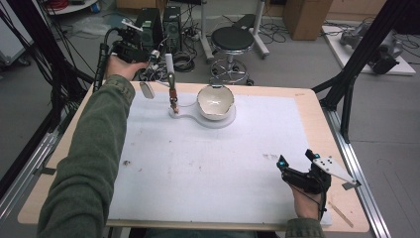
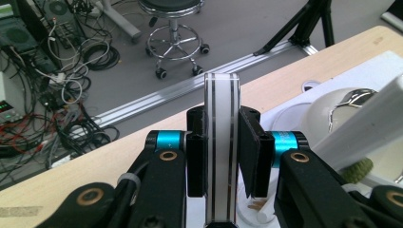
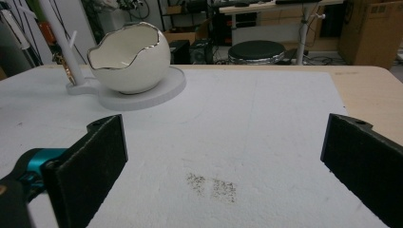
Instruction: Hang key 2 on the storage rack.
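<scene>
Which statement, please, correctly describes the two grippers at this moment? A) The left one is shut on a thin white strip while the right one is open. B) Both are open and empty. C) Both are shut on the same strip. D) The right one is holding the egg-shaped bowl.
A: the left gripper has its jaws pressed against a thin white strip, while the right gripper has its jaws wide apart over the white mat, nothing between them.

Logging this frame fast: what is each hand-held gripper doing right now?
Left hand-held gripper: shut on a flat white strip with dark stripes.
Right hand-held gripper: open, holding nothing, above the white mat.
</scene>
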The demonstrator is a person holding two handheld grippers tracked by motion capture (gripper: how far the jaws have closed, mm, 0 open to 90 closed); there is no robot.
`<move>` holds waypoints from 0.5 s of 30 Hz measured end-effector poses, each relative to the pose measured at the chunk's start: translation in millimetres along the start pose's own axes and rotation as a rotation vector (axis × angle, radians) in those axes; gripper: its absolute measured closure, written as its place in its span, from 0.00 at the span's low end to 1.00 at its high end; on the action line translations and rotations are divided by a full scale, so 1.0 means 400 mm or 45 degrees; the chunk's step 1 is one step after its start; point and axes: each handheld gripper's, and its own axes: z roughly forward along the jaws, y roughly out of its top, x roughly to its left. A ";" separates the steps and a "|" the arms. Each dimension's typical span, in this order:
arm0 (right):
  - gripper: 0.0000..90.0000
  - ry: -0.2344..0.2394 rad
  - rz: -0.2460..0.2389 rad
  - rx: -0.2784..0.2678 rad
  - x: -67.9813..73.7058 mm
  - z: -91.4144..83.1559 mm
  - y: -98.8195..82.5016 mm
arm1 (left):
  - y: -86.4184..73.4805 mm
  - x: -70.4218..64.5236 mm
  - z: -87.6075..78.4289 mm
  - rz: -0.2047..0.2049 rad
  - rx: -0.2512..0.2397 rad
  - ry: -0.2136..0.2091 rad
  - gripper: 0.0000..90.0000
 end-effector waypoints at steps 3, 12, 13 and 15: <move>0.01 0.000 -0.001 0.002 -0.001 -0.001 0.000 | 0.003 -0.010 0.015 -0.006 0.005 0.004 0.83; 0.01 0.005 -0.005 0.013 0.002 0.001 -0.002 | 0.007 -0.037 0.040 -0.048 -0.014 0.015 0.83; 0.01 0.005 -0.005 0.013 0.002 0.001 -0.002 | 0.007 -0.038 0.042 -0.055 -0.017 0.015 0.83; 0.01 0.005 -0.012 0.010 0.001 0.000 -0.001 | 0.008 -0.042 0.044 -0.082 -0.022 0.020 0.83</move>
